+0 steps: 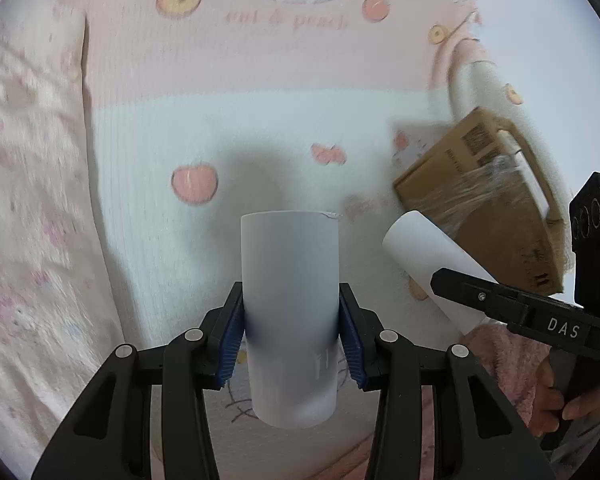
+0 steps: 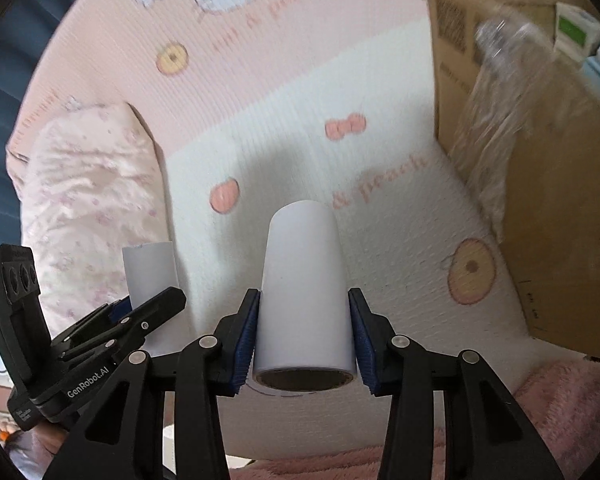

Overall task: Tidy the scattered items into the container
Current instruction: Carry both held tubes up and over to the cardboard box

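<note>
Two white rolls are clamped, one roll (image 1: pixel 288 316) in the left gripper (image 1: pixel 291 344), the other roll (image 2: pixel 306 300) in the right gripper (image 2: pixel 305 344), carried toward the cardboard box (image 2: pixel 540 152) ahead-right.

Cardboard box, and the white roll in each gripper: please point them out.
Cardboard box (image 2: pixel 540 184), right wrist view, brown side wall.
Left gripper's roll (image 1: pixel 289 300), left wrist view, mid-body.
Right gripper's roll (image 2: pixel 305 292), right wrist view, mid-body.

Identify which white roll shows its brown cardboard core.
The roll in the right gripper; the left gripper's roll shows no core.
</note>
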`<action>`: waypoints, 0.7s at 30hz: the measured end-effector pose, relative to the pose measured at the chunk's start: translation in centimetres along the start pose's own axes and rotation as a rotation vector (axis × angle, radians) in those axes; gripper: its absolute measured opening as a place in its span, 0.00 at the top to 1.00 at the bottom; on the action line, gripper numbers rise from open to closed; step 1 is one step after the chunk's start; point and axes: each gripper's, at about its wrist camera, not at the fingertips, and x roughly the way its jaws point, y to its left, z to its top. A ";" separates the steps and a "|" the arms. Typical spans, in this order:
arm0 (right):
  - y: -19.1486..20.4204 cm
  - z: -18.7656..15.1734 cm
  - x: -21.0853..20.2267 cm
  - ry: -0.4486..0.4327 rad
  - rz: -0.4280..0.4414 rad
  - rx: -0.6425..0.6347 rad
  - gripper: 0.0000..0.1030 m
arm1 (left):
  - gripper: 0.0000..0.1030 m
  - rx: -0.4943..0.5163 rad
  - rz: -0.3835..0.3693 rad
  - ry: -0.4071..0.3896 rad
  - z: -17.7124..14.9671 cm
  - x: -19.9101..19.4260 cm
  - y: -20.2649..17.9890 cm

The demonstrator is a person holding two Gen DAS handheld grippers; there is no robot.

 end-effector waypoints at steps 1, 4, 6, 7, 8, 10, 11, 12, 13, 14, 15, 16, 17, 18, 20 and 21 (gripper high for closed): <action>0.0 0.0 -0.5 -0.011 0.002 0.000 0.60 | 0.54 0.009 0.001 -0.013 0.1 -0.5 -0.4; 0.1 0.1 -2.4 -0.054 -0.004 -0.008 0.60 | 0.54 0.032 0.005 -0.054 0.9 -1.5 -2.0; 0.2 0.2 -3.6 -0.081 -0.004 -0.014 0.60 | 0.54 0.052 0.009 -0.071 1.4 -1.9 -3.2; 0.2 0.3 -4.3 -0.097 -0.003 -0.014 0.60 | 0.54 0.062 0.011 -0.081 1.5 -2.2 -3.7; 0.2 0.4 -4.7 -0.106 -0.003 -0.013 0.60 | 0.54 0.073 0.009 -0.092 1.8 -2.5 -4.2; 0.2 0.5 -6.1 -0.135 -0.006 -0.024 0.60 | 0.54 0.090 -0.003 -0.110 2.3 -3.3 -5.2; 0.2 0.6 -6.7 -0.150 -0.010 -0.028 0.60 | 0.54 0.096 -0.009 -0.120 2.7 -3.5 -5.8; 0.2 0.7 -7.6 -0.169 -0.018 -0.034 0.60 | 0.54 0.103 -0.015 -0.130 3.1 -3.8 -6.4; 0.1 0.8 -8.2 -0.183 -0.025 -0.040 0.60 | 0.54 0.111 -0.022 -0.138 3.4 -4.0 -7.0; 0.0 0.9 -9.2 -0.204 -0.035 -0.049 0.60 | 0.54 0.119 -0.028 -0.144 3.7 -4.1 -7.6; -0.1 1.0 -9.8 -0.214 -0.038 -0.052 0.60 | 0.54 0.129 -0.034 -0.152 4.1 -4.3 -8.4; -0.2 1.2 -10.3 -0.225 -0.038 -0.055 0.60 | 0.54 0.141 -0.040 -0.159 4.3 -4.3 -9.1; -0.5 1.4 -11.0 -0.239 -0.038 -0.059 0.60 | 0.54 0.155 -0.045 -0.166 4.6 -4.3 -9.9; -0.8 1.6 -11.7 -0.254 -0.037 -0.060 0.60 | 0.54 0.167 -0.049 -0.171 4.8 -4.3 -10.8; -1.6 2.0 -12.7 -0.267 -0.040 -0.057 0.60 | 0.54 0.183 -0.053 -0.178 5.2 -4.1 -12.4; -2.1 2.3 -13.3 -0.274 -0.046 -0.054 0.60 | 0.54 0.192 -0.064 -0.181 5.5 -4.0 -13.2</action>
